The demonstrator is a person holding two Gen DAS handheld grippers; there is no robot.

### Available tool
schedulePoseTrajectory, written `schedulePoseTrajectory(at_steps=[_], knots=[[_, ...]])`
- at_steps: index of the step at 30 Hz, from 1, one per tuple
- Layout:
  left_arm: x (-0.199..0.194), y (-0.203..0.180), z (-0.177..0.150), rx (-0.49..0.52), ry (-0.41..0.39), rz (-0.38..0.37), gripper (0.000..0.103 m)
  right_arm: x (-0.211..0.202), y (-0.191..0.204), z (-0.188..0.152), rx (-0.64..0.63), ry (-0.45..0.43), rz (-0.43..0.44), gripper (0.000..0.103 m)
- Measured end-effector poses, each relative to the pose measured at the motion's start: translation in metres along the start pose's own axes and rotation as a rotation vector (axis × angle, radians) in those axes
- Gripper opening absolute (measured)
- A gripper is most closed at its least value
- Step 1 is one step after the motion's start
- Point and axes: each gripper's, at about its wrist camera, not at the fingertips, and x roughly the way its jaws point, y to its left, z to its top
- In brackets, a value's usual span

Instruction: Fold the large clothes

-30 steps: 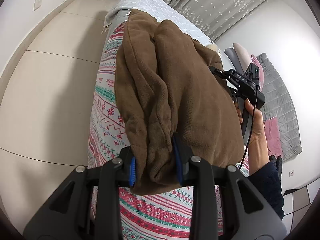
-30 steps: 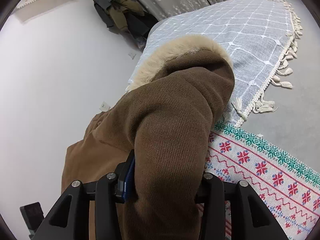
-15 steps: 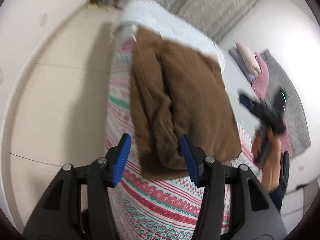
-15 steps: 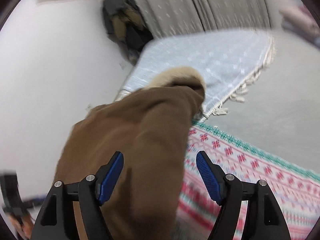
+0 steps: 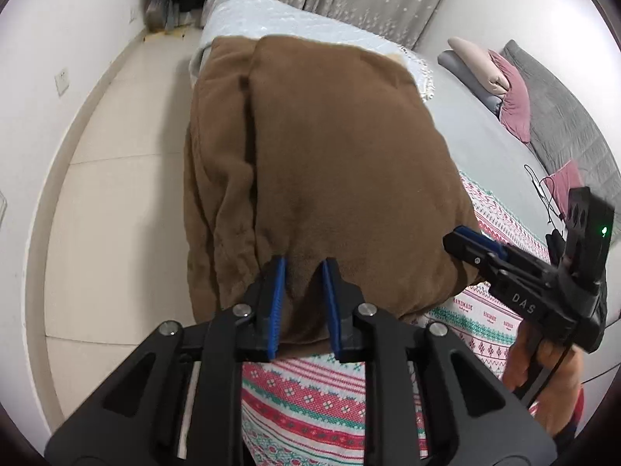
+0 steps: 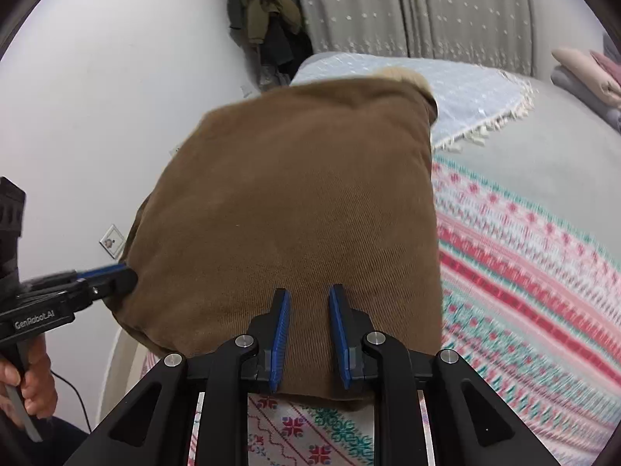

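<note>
Brown coat (image 5: 330, 171) folded into a pad on the patterned blanket (image 5: 310, 400), its L side hanging at the bed edge, tiled floor (image 5: 116, 194) beyond. Ahead of it: pale blue throw (image 6: 465, 89), curtains (image 6: 427, 7); bare grey bed to the R. L gripper (image 5: 302, 268) over the coat's near hem, blue pads slightly apart, fabric seen between them, can't tell if pinched. R gripper (image 6: 308, 295) same pose over near-R part, narrow gap, grip unclear. Both held low, pointing fwd along the coat.
</note>
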Motion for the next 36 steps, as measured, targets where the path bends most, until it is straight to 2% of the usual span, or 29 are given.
schedulePoseTrajectory(at_steps=[5,8,11,14,15,16,17,18,23,25,28,30,31,34,36], knots=[[0.004,-0.011,-0.010,0.056,-0.017,0.070,0.022,0.012,-0.012,-0.013,0.083,-0.038,0.028,0.021],[0.002,-0.018,-0.013,0.061,-0.043,0.097,0.022,0.009,-0.008,-0.016,0.088,-0.052,0.000,0.020],[-0.006,-0.025,-0.019,0.059,-0.069,0.126,0.023,0.001,0.007,-0.013,0.074,-0.044,-0.064,0.021],[-0.035,-0.039,-0.035,0.081,-0.106,0.169,0.024,-0.025,0.024,-0.015,0.060,-0.048,-0.102,0.029],[-0.046,-0.042,-0.042,0.079,-0.121,0.172,0.032,-0.039,0.030,-0.020,0.061,-0.066,-0.078,0.047],[-0.056,-0.044,-0.049,0.077,-0.138,0.170,0.045,-0.049,0.036,-0.025,0.054,-0.080,-0.063,0.068],[-0.065,-0.044,-0.057,0.074,-0.154,0.172,0.051,-0.063,0.044,-0.033,0.033,-0.104,-0.059,0.074],[-0.070,-0.044,-0.061,0.073,-0.164,0.182,0.057,-0.071,0.049,-0.038,0.016,-0.117,-0.063,0.074],[-0.104,-0.045,-0.099,0.051,-0.180,0.213,0.059,-0.120,0.067,-0.069,-0.026,-0.157,-0.062,0.076],[-0.120,-0.049,-0.114,0.046,-0.198,0.243,0.072,-0.137,0.070,-0.081,-0.019,-0.163,-0.048,0.077],[-0.143,-0.060,-0.131,0.084,-0.234,0.271,0.082,-0.161,0.073,-0.094,-0.021,-0.164,-0.039,0.079],[-0.162,-0.067,-0.145,0.111,-0.273,0.301,0.088,-0.183,0.078,-0.103,-0.021,-0.163,-0.035,0.083],[-0.171,-0.070,-0.150,0.116,-0.289,0.312,0.093,-0.195,0.082,-0.107,-0.021,-0.169,-0.031,0.089],[-0.194,-0.074,-0.167,0.104,-0.344,0.299,0.099,-0.224,0.093,-0.119,-0.022,-0.191,-0.018,0.101],[-0.210,-0.078,-0.177,0.104,-0.378,0.294,0.101,-0.241,0.103,-0.128,-0.029,-0.201,0.001,0.103]])
